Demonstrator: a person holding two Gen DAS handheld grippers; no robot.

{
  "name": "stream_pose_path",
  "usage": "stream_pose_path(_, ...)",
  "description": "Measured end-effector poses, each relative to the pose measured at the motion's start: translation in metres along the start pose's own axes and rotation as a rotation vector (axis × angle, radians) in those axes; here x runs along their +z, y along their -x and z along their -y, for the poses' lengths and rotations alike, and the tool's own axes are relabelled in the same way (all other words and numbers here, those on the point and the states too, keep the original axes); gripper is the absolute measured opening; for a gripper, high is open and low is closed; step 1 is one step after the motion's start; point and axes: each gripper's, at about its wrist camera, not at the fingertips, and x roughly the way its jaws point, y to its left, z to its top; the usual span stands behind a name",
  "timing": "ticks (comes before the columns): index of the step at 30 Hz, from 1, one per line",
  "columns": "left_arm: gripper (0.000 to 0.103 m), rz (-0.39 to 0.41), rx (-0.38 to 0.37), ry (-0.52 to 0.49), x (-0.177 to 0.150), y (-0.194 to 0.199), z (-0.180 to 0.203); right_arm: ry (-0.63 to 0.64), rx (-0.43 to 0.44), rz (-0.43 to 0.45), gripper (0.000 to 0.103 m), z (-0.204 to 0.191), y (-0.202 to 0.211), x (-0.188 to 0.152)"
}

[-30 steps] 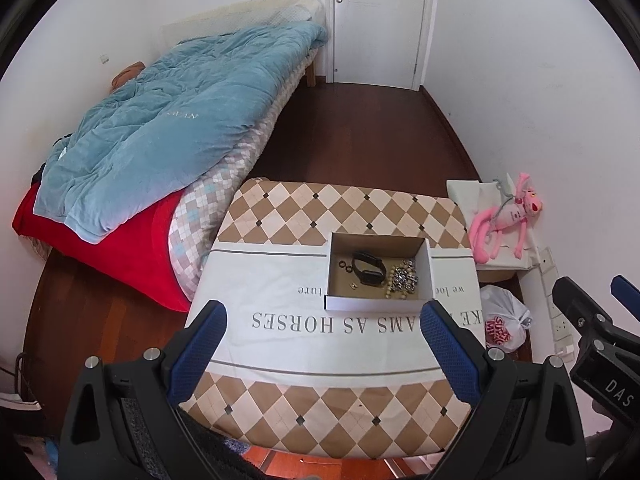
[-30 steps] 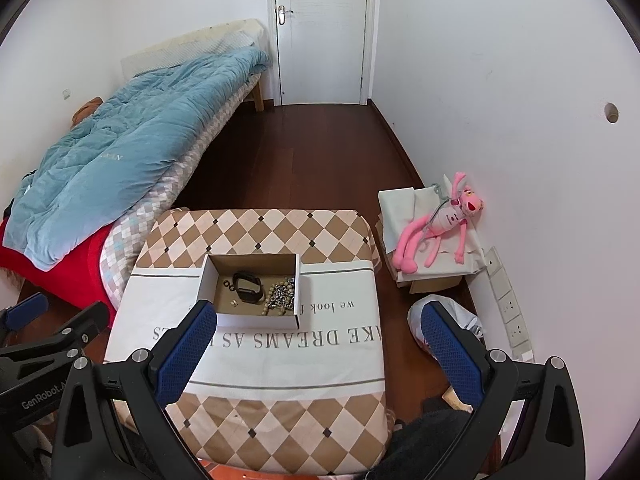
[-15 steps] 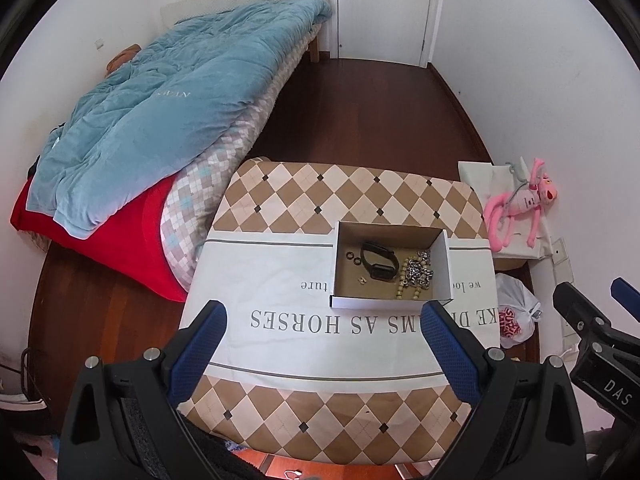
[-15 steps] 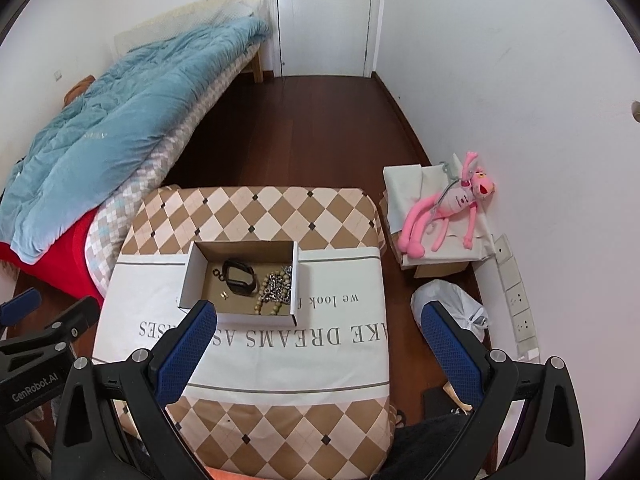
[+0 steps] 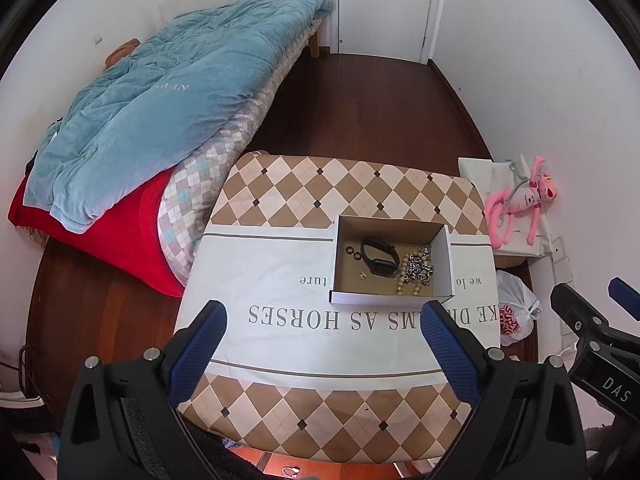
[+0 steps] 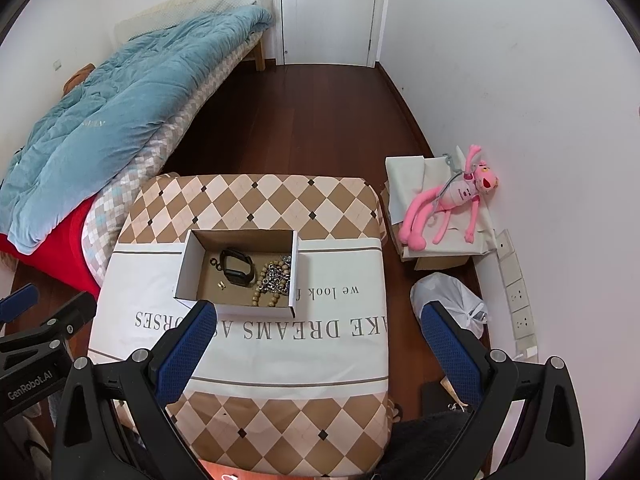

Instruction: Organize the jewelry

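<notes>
A: Report the condition of each tool.

B: The left tool [image 5: 322, 334] was spread wide with nothing between its blue pads [image 5: 448, 354]. The right tool [image 6: 318, 336] was equally wide apart and carried nothing. Both hung above the near half of the table [image 5: 280, 280], clear of its cloth.

A: Location of the task items?

B: The cardboard box [image 5: 390, 302] sat on the table, ahead of the left tool and toward its right finger. In the right wrist view the same box [image 6: 188, 268] lay ahead of the right tool, just beyond its left finger. The box was open at the top.

A: Contents?

B: A black watch [image 5: 380, 256] lay near the centre of the box floor. Two small dark rings [image 5: 353, 252] lay just left of it, and a small gold-coloured piece [image 5: 362, 276] lay nearer the tool. A tangle of metal chain [image 5: 422, 270] and a string of wooden beads [image 5: 406, 276] occupied the right side, against the box wall. Whether chain and beads were interlinked could not be determined.

A: Relation between the two tools?

B: The right tool appeared at the right edge of the left wrist view, beside the table. The left tool appeared at the left edge of the right wrist view.

A: Surroundings?

B: A bed [image 6: 120, 120] stood beyond the tools to the left; a pink plush toy [image 6: 452, 200] lay to the right by the wall.
</notes>
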Motion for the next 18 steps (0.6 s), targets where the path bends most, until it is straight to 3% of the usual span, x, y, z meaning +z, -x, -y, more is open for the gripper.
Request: stream_pose_path(18, 0.099, 0.010, 0.014, -0.005, -0.0026, 0.0011, -0.0057, 0.024, 0.011, -0.020, 0.103, -0.0070, -0.0018, -0.0024)
